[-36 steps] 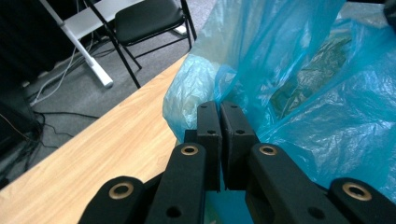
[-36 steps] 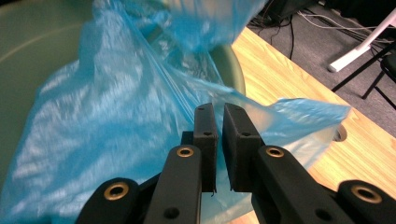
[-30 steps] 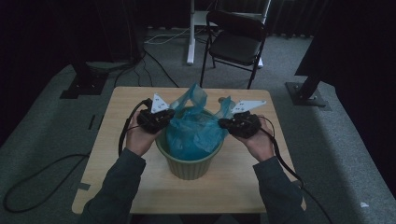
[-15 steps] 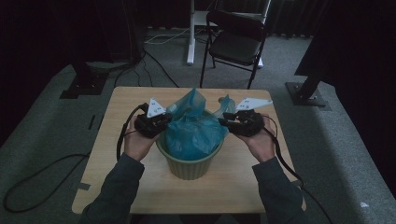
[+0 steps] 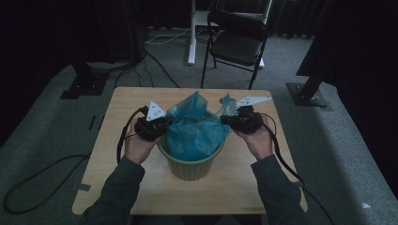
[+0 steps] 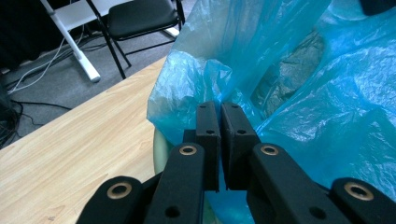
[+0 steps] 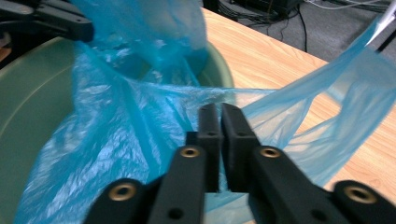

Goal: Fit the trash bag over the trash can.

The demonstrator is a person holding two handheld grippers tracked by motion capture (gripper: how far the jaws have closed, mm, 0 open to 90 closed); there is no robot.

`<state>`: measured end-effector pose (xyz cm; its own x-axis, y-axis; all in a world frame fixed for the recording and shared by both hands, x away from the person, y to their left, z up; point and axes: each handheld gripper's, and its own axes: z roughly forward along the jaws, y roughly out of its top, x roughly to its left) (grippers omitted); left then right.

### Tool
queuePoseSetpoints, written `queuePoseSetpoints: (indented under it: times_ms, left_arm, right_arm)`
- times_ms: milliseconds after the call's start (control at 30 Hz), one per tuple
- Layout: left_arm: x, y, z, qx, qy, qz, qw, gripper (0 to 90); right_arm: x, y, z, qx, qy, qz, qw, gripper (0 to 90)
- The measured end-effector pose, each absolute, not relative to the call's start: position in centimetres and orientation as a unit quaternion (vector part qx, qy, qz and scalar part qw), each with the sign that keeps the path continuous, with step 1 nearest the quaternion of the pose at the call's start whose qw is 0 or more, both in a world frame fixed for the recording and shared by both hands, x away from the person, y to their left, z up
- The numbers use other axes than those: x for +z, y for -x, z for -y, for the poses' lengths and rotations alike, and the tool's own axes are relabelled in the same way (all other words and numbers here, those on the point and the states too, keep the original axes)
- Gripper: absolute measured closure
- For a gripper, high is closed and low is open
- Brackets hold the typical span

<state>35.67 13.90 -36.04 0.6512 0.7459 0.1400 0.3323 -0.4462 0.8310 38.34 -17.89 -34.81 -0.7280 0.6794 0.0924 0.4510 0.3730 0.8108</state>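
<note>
The left gripper [image 5: 157, 125] has its jaws drawn together on a fold of the blue plastic bag [image 5: 196, 133]; in the left gripper view the pads [image 6: 208, 122] pinch the bag's edge right at their tips, and the film rises ahead of the jaws and to their right. The right gripper [image 5: 238, 121] has just been closing its jaws, and in the right gripper view they [image 7: 219, 122] stand together on a thin stretch of the bag [image 7: 140, 116] between them; a strip of the film runs off to the right of the jaws over the tabletop [image 7: 280, 70]. The bag sits in the green pot [image 5: 190, 164], which stands between the two pairs of jaws and just below them; its rim [image 7: 42, 79] shows left of the right jaws, with the bag lining the inside. Each hand [image 5: 137, 145] holds its gripper at one side of the pot. Beyond the jaws the wooden tabletop [image 5: 126, 101] runs to its far edge; past that a black folding chair [image 5: 237, 42] stands on the grey floor beside a white stand leg [image 5: 191, 33].
</note>
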Motion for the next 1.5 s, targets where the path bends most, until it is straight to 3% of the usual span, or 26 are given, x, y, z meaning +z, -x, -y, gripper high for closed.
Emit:
queuePoseSetpoints:
  times_ms: [867, 1500]
  left_arm:
    - [-37.2, -31.1, -16.4, 0.240, -0.792, -0.349, 0.439, 86.1]
    - [-37.2, -27.8, -17.7, 0.222, -0.775, -0.366, 0.465, 86.1]
  right_arm:
    - [-36.1, -30.6, 17.0, 0.482, -0.280, -0.827, 0.074, 89.8]
    - [-36.5, -27.8, 15.3, 0.459, -0.221, -0.858, 0.071, 89.7]
